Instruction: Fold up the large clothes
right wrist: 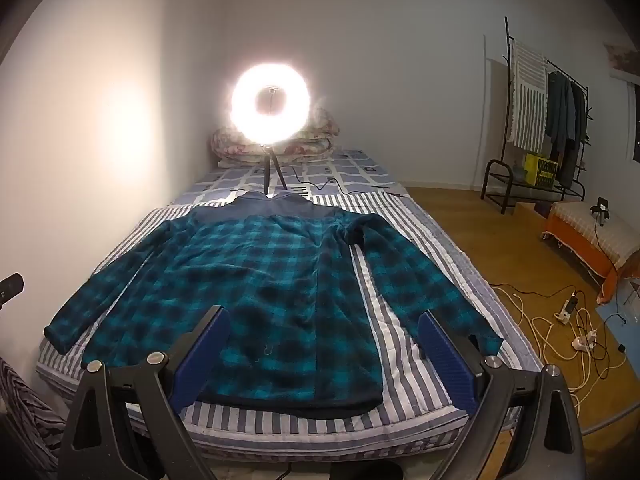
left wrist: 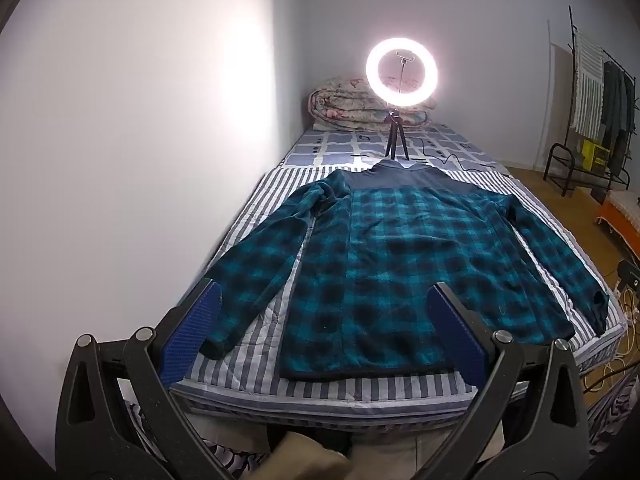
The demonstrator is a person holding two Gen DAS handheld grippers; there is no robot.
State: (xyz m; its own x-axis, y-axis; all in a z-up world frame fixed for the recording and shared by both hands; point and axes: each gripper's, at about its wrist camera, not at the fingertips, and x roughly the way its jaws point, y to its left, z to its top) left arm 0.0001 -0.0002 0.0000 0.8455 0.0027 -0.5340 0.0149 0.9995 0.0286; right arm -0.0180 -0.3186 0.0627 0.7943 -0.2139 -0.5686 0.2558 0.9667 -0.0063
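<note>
A teal and black plaid fleece jacket (left wrist: pixel 400 264) lies flat and spread out on the striped bed (left wrist: pixel 320 392), collar away from me, both sleeves stretched out to the sides. It also shows in the right wrist view (right wrist: pixel 272 288). My left gripper (left wrist: pixel 324 304) is open and empty, held above the bed's near edge, over the jacket's hem and left sleeve cuff. My right gripper (right wrist: pixel 324 324) is open and empty, held above the near edge, over the jacket's hem and right sleeve.
A lit ring light on a tripod (left wrist: pixel 401 70) stands on the bed beyond the collar, with a folded quilt (left wrist: pixel 348 106) behind it. A wall runs along the bed's left. A clothes rack (right wrist: pixel 540 120), an orange bench (right wrist: pixel 592 236) and floor cables (right wrist: pixel 560 320) lie to the right.
</note>
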